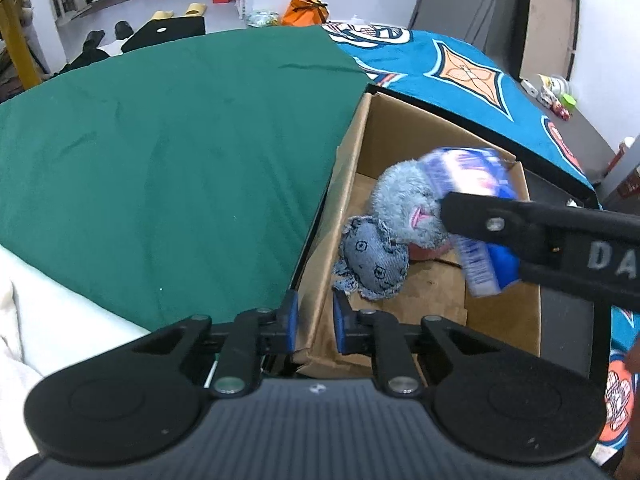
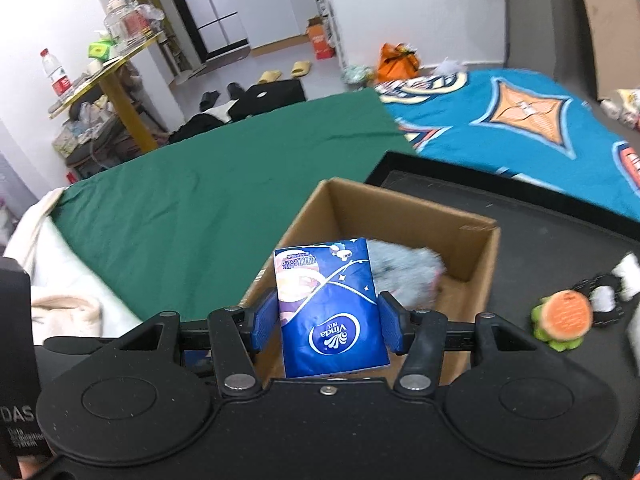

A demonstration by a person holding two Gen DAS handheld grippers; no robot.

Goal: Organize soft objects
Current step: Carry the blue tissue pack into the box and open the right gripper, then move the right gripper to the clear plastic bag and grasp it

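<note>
Green cloth (image 1: pixel 160 152) borders the cardboard box (image 1: pixel 352 184), its wall pinched by the left gripper (image 1: pixel 314 322); only the right wrist view shows a burger toy (image 2: pixel 562 318) beside the right gripper (image 2: pixel 328 320) clamping a tissue pack (image 2: pixel 332 312)

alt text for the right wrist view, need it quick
The right gripper holds a blue Vinda tissue pack above an open cardboard box containing a grey plush toy. A burger-shaped toy lies to the right.

Blue tissue pack (image 2: pixel 334 312) clamped between right gripper (image 2: pixel 329 326) fingers (image 2: pixel 264 322), held above open cardboard box (image 2: pixel 472 236); grey plush toy (image 2: pixel 404 270) seen inside box.
</note>
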